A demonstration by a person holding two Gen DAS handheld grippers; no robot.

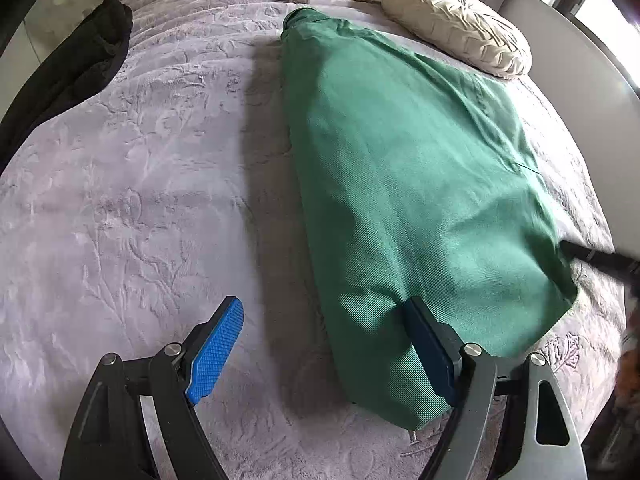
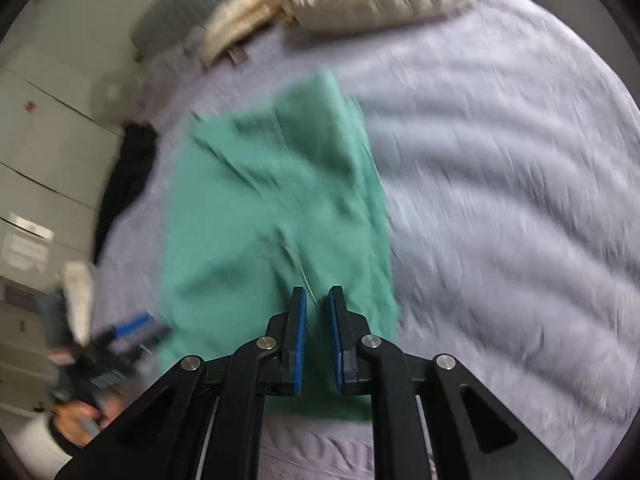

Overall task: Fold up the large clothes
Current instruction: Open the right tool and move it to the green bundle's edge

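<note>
Green garment point(image 1: 412, 184) is laid lengthwise on the lavender bedspread point(image 1: 120, 200), folded into a long tapering strip. Weave and seams are resolved in the left wrist view only; the right wrist view is motion-blurred, so just creases are made out. Left gripper point(image 1: 324, 344) is spread wide over the near end, the right pad set at the cloth, the left pad over bare bedspread; nothing is gripped. Right gripper point(image 2: 318, 336) is seen with a narrow gap between the pads, nothing clamped, cloth lying below. Black garment point(image 1: 72, 68) and cream pillow point(image 1: 456, 26) are caught in both. A hand point(image 2: 76, 420) is shown only from the right.
</note>
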